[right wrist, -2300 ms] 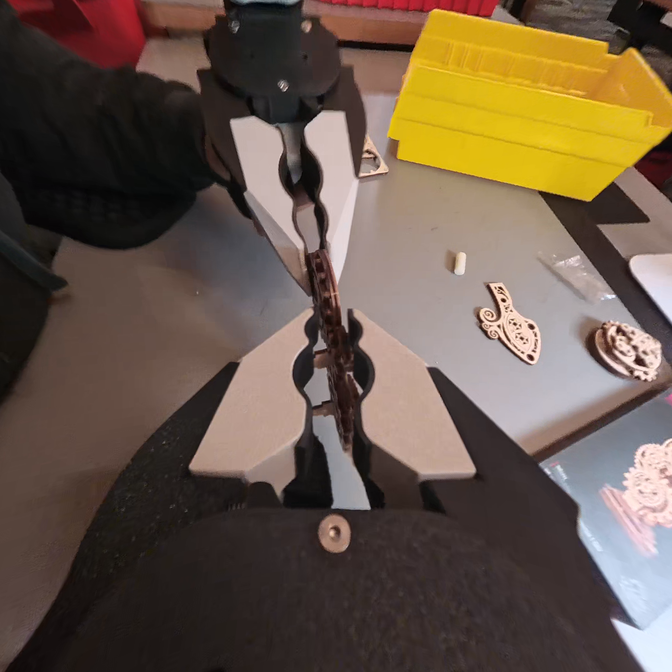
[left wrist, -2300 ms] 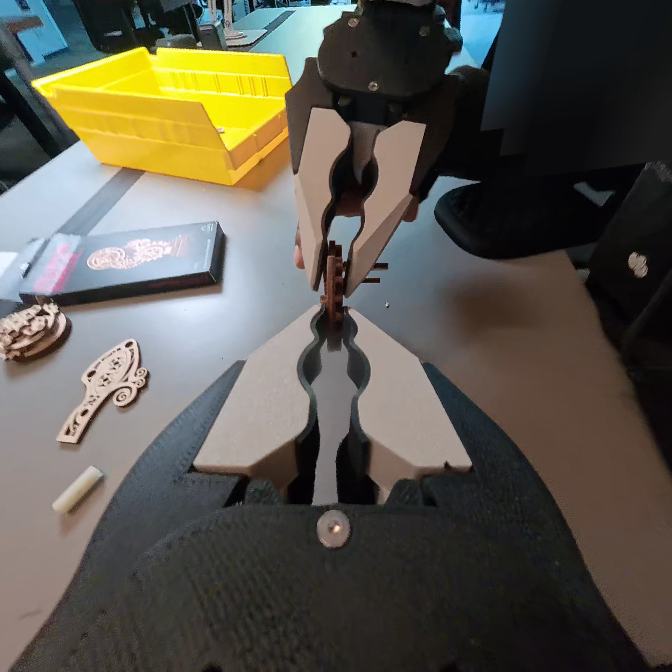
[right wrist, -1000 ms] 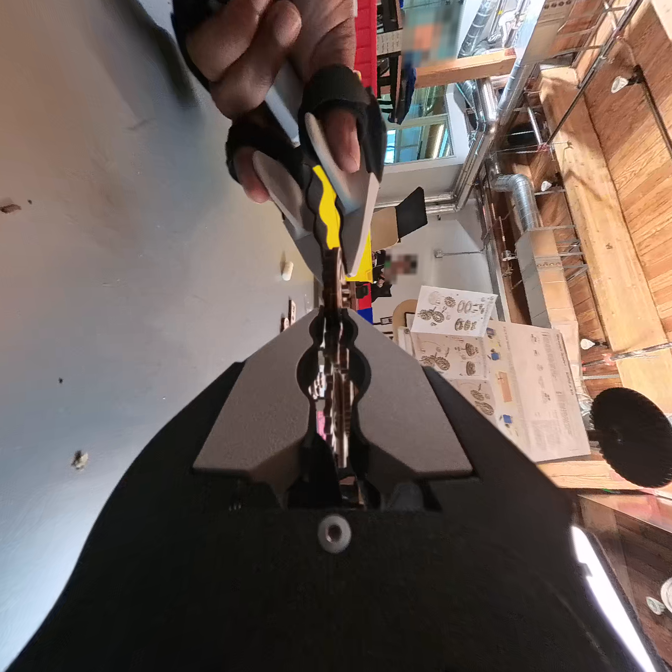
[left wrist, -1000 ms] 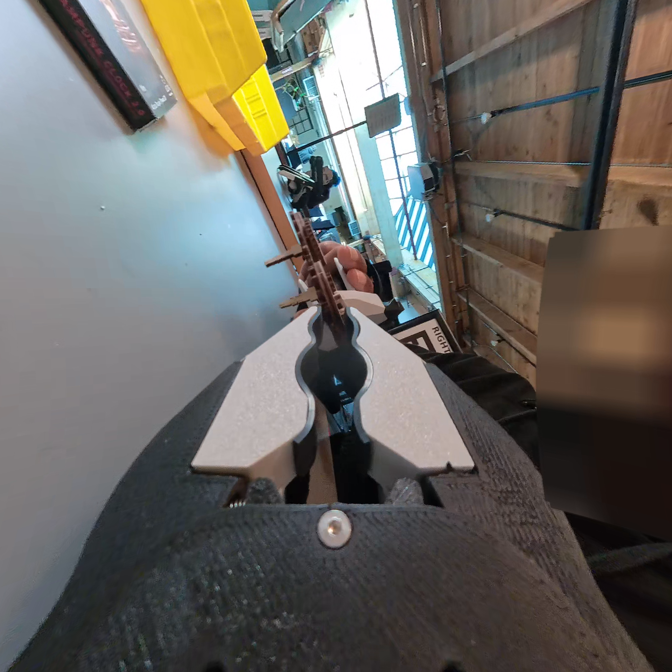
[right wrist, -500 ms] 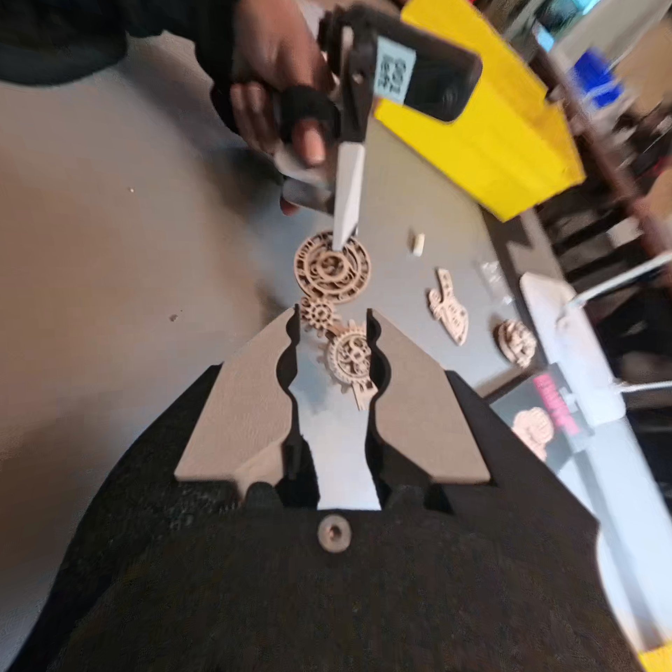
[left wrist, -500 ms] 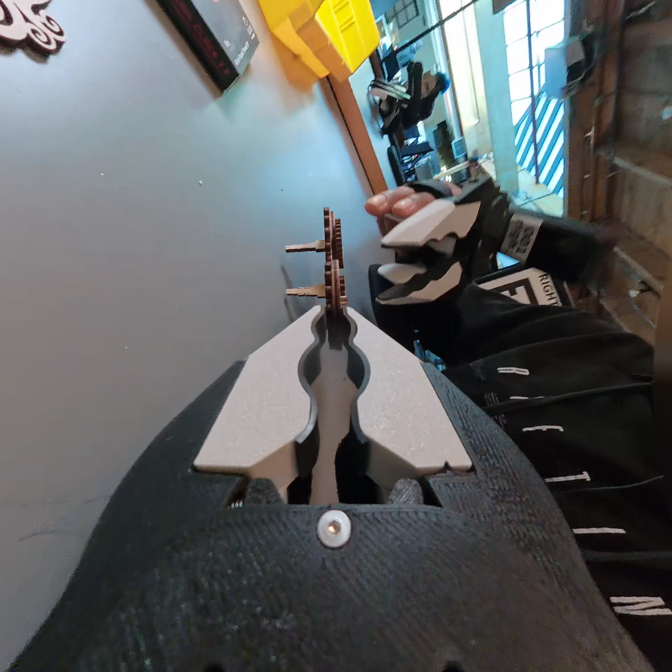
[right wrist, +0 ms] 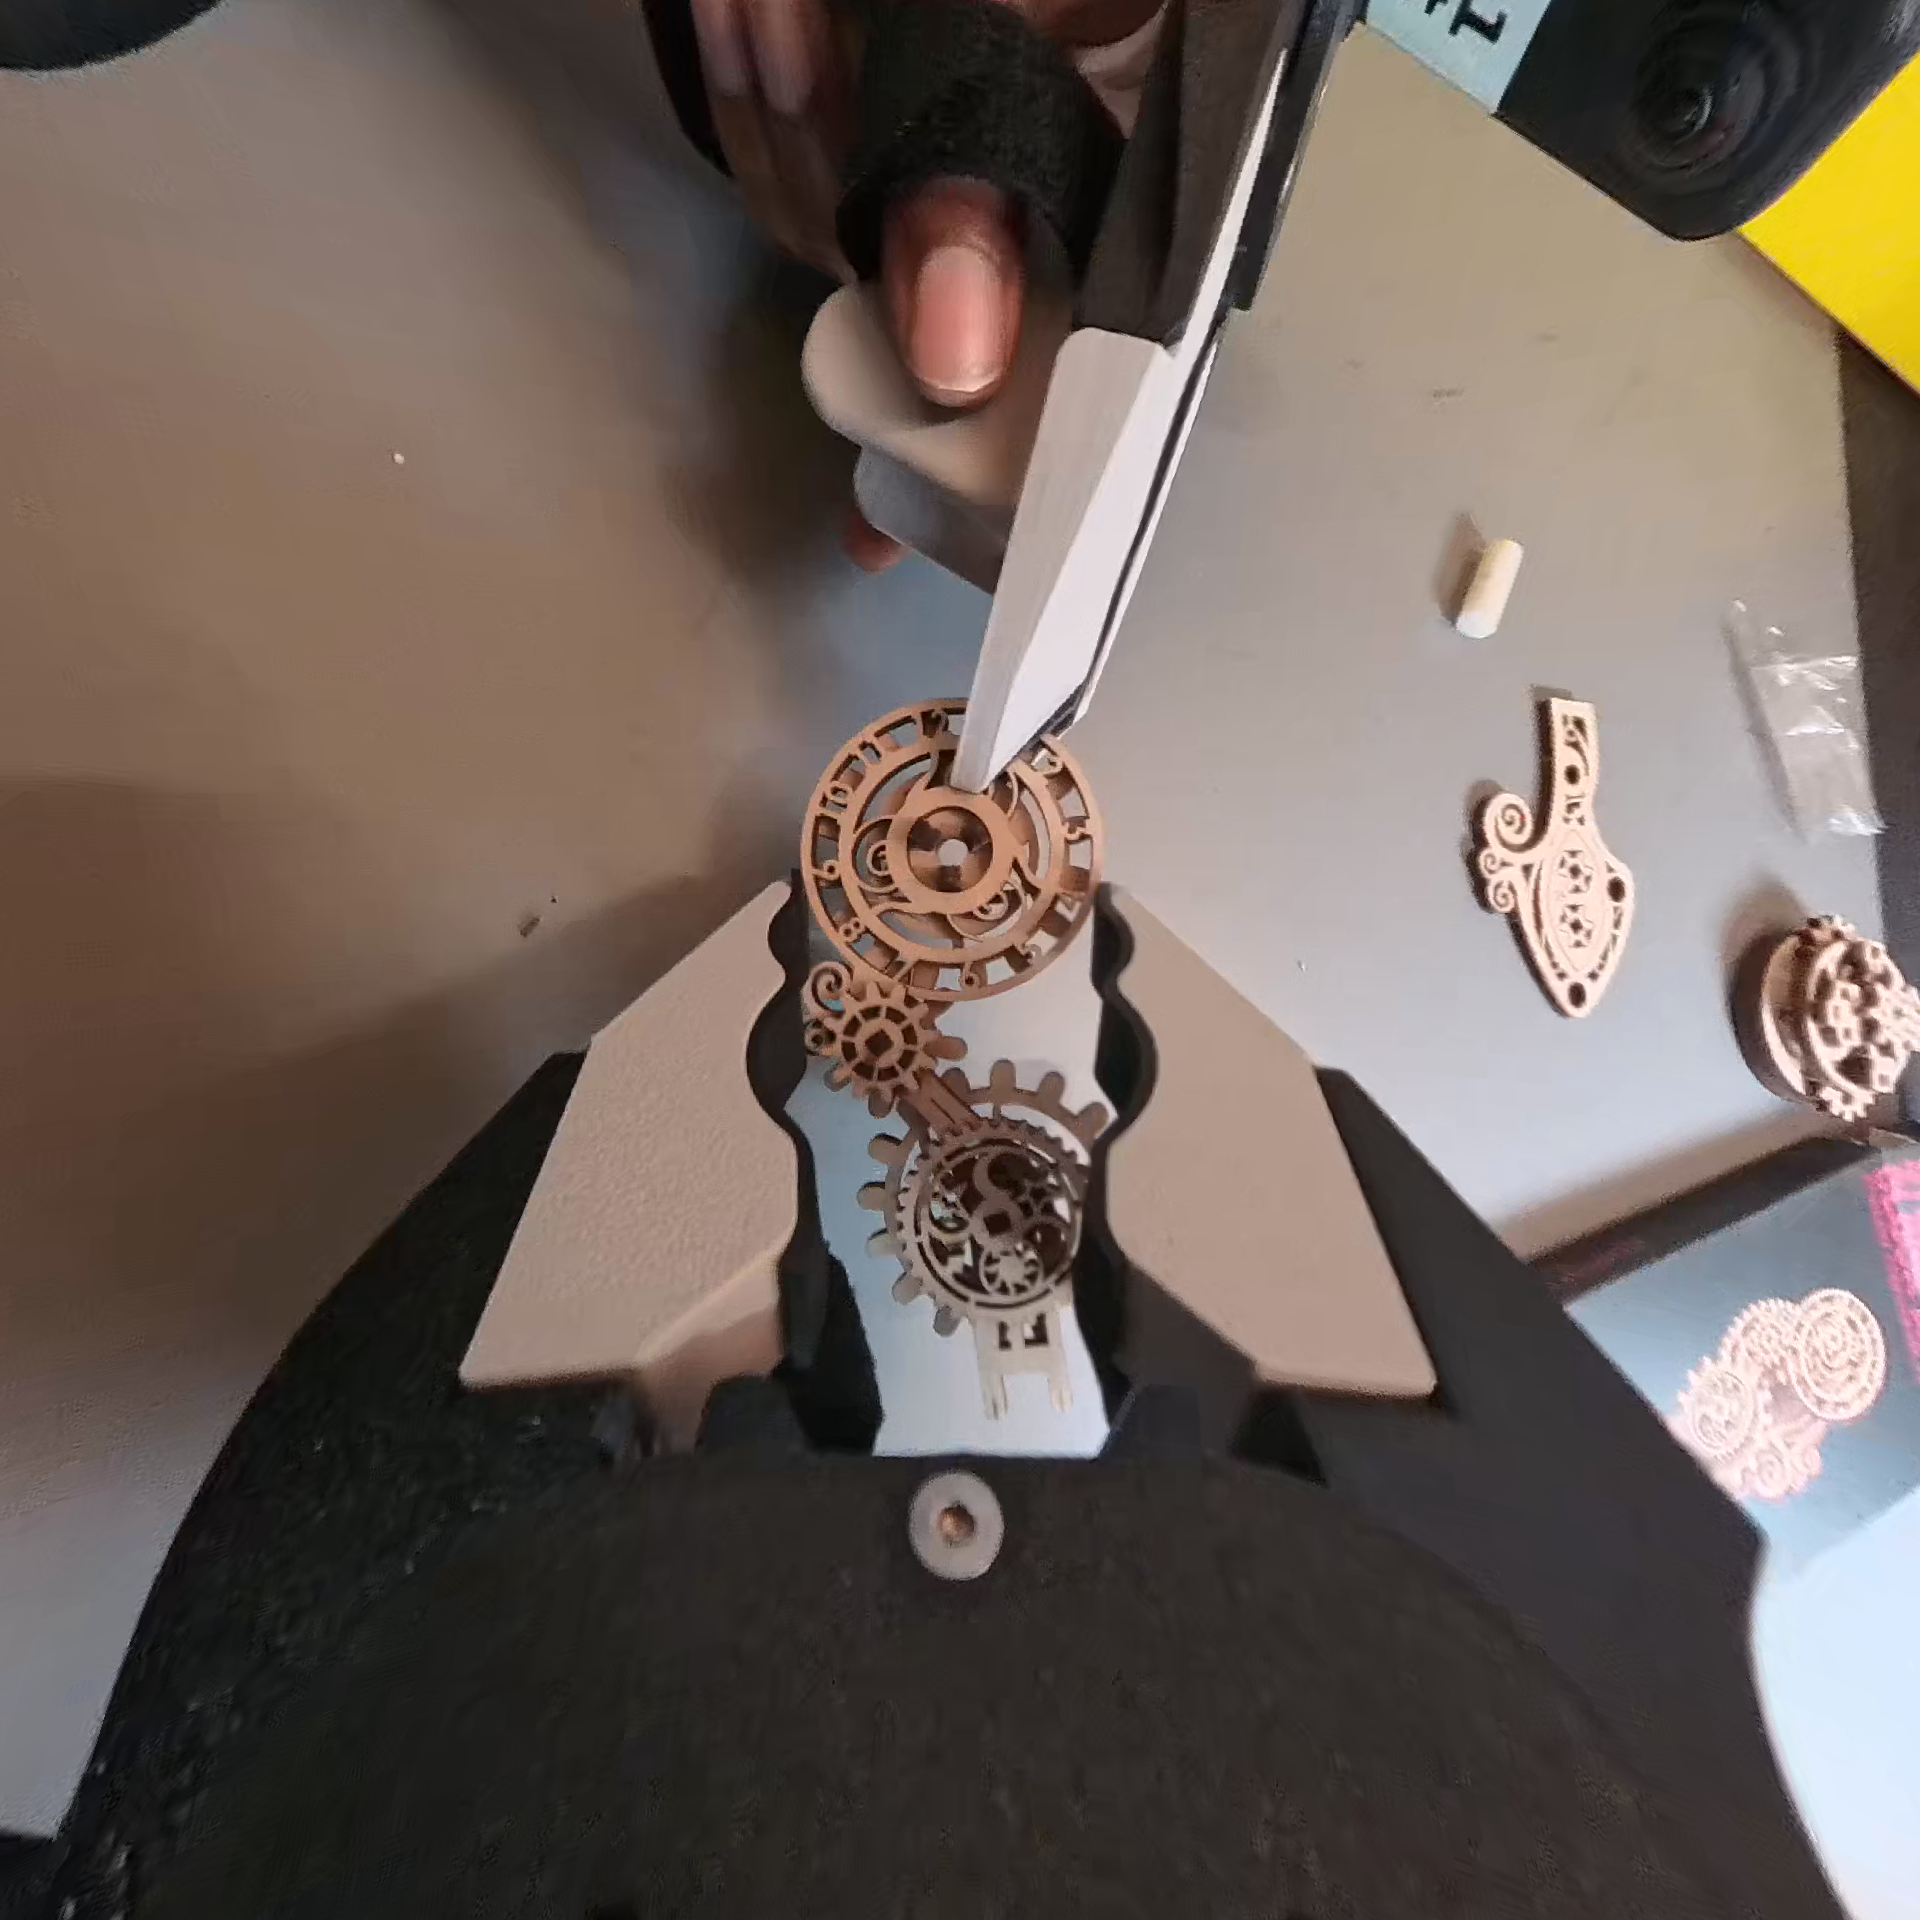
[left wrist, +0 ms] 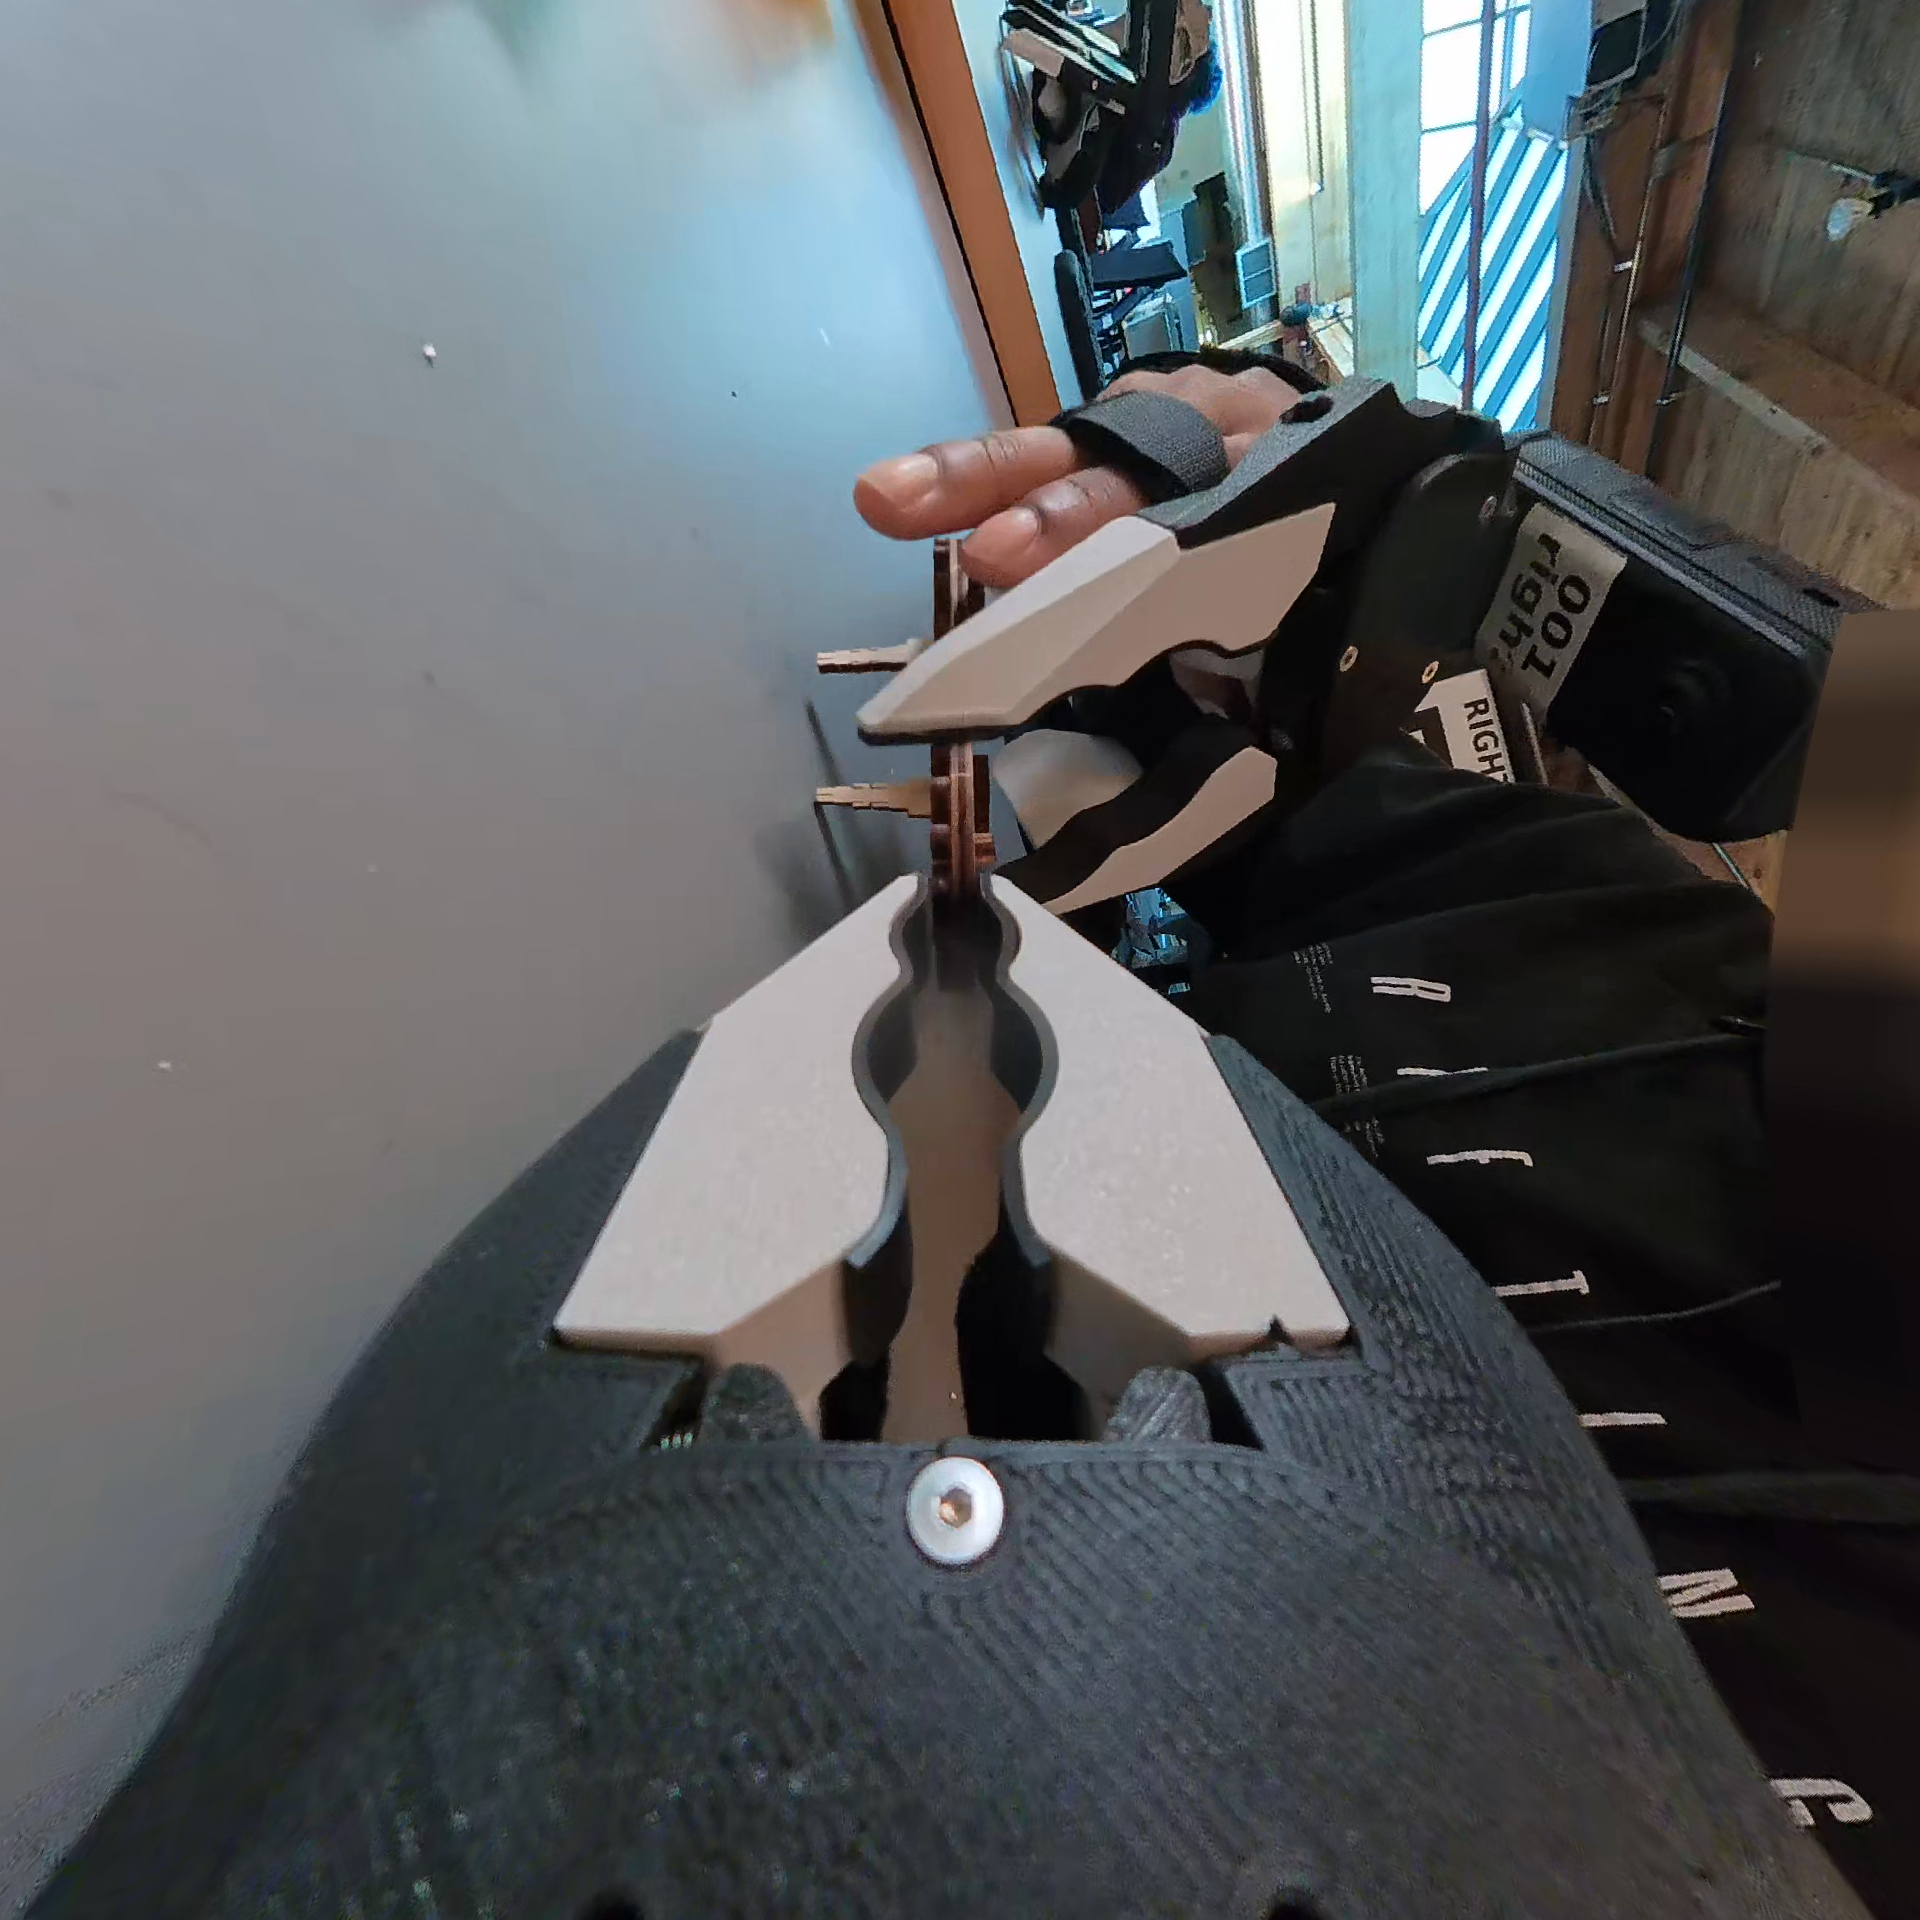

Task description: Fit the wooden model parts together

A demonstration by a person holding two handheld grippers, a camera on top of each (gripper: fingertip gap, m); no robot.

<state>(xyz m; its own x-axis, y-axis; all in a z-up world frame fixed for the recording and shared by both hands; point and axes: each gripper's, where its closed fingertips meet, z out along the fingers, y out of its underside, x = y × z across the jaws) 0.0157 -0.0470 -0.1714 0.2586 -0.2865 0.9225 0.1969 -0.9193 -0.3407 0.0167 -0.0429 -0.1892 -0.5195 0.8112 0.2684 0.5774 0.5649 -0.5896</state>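
Pinching the wooden gear assembly (left wrist: 954, 821) edge-on at its tips, the left gripper (left wrist: 956, 883) is clamped on the piece; in the left wrist view only the thin brown edge and two small pegs sticking out toward the grey table (left wrist: 416, 623) can be made out. Further right in that view the right gripper (left wrist: 966, 790) reaches in from the side, fingers spread, one pale finger above the assembly's midpoint and one below, not closed on it. A bare fingertip of the person's hand (left wrist: 997, 488) rests near the assembly's far end. Labels with printed writing sit on the right gripper's body; white lettering runs along a black sleeve (left wrist: 1507, 1091).

The right wrist view shows the flat face instead: a clock-dial ring, a small cog and a larger gear with a forked tab, all joined. The assembly (right wrist: 956, 997) hangs between the right gripper's (right wrist: 945, 904) wide-apart fingers without touching either. The left gripper (right wrist: 992, 764) grips the dial's top edge. To the right on the table lie a white peg (right wrist: 1488, 587), an ornate wooden plate (right wrist: 1558, 883), a round gear cluster (right wrist: 1834, 1018), a clear plastic bag (right wrist: 1803, 727), a dark printed box (right wrist: 1766, 1351) and a yellow bin corner (right wrist: 1860, 239).
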